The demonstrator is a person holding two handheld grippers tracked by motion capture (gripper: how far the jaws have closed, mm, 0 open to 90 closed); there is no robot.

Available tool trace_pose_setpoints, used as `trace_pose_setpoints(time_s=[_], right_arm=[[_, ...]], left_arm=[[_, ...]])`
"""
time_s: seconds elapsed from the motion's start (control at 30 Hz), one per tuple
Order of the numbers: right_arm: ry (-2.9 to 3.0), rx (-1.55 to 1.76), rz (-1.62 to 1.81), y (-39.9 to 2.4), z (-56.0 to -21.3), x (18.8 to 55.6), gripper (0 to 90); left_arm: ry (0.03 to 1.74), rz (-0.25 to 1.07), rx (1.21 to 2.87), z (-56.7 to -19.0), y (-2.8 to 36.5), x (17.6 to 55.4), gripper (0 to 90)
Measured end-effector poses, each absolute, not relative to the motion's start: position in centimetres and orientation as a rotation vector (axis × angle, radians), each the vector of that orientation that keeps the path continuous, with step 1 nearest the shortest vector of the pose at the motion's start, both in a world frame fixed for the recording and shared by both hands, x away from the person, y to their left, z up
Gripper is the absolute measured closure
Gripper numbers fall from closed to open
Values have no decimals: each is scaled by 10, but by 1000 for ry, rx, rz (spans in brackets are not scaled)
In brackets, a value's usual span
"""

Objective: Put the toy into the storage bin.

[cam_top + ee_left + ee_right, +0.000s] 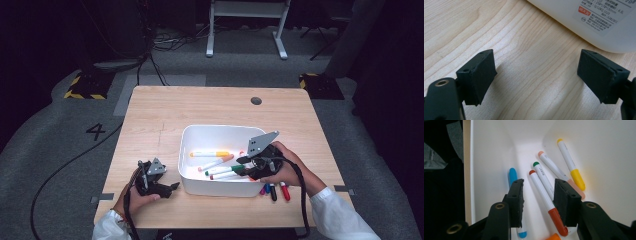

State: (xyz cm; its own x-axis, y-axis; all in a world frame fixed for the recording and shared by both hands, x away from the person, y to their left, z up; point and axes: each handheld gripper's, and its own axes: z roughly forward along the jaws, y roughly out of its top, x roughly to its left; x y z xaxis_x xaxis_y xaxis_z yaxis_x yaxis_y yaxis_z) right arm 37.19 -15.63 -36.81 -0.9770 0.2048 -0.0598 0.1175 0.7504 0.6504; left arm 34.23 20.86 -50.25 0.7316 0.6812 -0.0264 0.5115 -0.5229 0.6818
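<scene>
where white bin (pixel 599 20) meets left tool view, sticker shows red logo patch and small print, too blurred to read; floor bears black "4" (pixel 95 131); pale wood surface (pixel 165 110), dark room, grey floor, cables; left tool (pixel 172 187) jaws wide apart beside bin, holding nothing; right tool (pixel 537 195) jaws parted above red marker (pixel 546 202) among markers in bin

White bin (pixel 195 175) holds a yellow-capped marker (pixel 570 165).
</scene>
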Motion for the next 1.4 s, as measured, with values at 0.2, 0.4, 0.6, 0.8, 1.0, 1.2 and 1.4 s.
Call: trace_pose_setpoints(time_s=[0.2,0.4,0.6,0.8,1.0,1.2,1.4], right_arm=[[2732,347,1100,-172,-355,373,512],[2623,441,1135,-197,-338,367,428],[2501,521,1177,-235,-322,357,427],[2478,604,1138,-260,-330,350,428],[2460,712,1074,-287,-359,349,427],[2464,810,991,-295,-395,362,428],[2465,914,972,-295,-426,385,433]], left_arm=[[896,316,2242,-503,209,342,154],[896,320,2242,-503,209,342,154],[897,315,2241,-503,208,342,154],[897,315,2241,-503,208,342,154],[896,317,2242,-503,208,342,154],[898,322,2242,-502,209,342,153],[896,319,2243,-503,209,342,154]])
